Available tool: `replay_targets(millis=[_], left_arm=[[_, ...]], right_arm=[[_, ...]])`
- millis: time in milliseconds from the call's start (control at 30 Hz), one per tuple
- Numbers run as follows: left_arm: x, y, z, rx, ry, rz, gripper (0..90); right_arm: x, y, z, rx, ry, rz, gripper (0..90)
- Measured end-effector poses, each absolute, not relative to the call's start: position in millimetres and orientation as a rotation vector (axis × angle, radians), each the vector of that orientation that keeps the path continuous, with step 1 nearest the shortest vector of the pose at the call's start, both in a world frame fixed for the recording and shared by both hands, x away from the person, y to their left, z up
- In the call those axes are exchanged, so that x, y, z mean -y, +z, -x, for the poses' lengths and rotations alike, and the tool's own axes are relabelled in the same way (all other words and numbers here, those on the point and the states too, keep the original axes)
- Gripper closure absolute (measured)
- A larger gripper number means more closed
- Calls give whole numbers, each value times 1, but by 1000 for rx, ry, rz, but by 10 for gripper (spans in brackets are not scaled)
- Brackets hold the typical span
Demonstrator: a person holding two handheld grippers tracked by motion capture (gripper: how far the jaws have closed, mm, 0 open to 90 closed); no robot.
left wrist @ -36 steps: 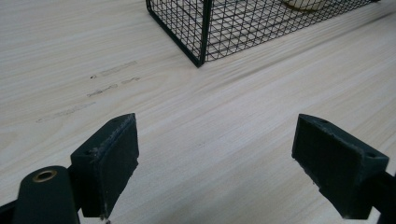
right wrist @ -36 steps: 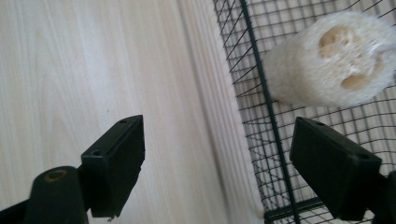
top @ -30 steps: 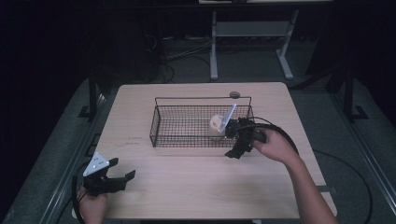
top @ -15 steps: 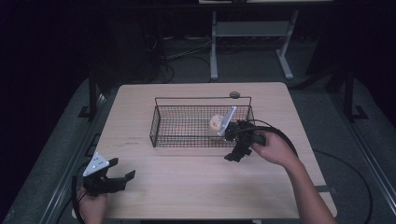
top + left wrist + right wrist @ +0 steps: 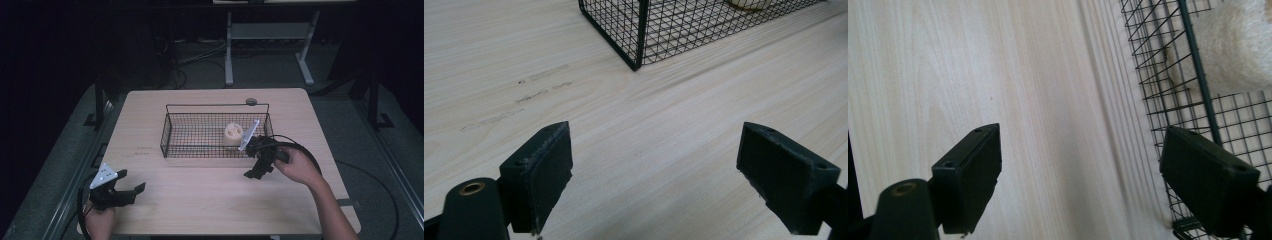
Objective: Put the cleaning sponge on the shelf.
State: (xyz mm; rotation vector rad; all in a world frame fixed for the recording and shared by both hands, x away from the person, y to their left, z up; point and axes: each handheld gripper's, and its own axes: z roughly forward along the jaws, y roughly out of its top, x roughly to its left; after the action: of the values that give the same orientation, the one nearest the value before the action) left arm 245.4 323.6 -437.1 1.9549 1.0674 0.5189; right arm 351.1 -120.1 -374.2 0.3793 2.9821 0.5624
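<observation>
A black wire basket point(image 5: 190, 134) stands mid-table with a cream, round ridged object point(image 5: 233, 134) inside near its right end. My right gripper point(image 5: 256, 167) hovers just outside the basket's front right corner. Its jaws stand open with nothing between them. In the right gripper view the gripper point(image 5: 1080, 185) is over bare wood, with the basket wall point(image 5: 1193, 65) and the cream object point(image 5: 1233, 50) at the right. At the front left of the table my left gripper point(image 5: 132, 194) is open and holds nothing. The left gripper view has the gripper point(image 5: 654, 175) facing the basket corner point(image 5: 639, 45).
The light wooden table point(image 5: 210, 205) has faint pencil marks point(image 5: 142, 150) left of the basket. A small grey disc point(image 5: 251, 101) lies behind the basket near the far edge. A metal stand point(image 5: 265, 35) and cables are on the dark floor beyond.
My right gripper has drawn back a little from the basket toward the table's near side. The left gripper has not moved.
</observation>
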Motion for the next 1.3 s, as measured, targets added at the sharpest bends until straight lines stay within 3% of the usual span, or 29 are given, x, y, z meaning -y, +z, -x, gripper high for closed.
replay_targets(millis=[1300], left_arm=[[-322, -439, -246, -1065, 512, -1963, 138]], right_arm=[[151, -399, -322, -2988, 586, -428, 169]])
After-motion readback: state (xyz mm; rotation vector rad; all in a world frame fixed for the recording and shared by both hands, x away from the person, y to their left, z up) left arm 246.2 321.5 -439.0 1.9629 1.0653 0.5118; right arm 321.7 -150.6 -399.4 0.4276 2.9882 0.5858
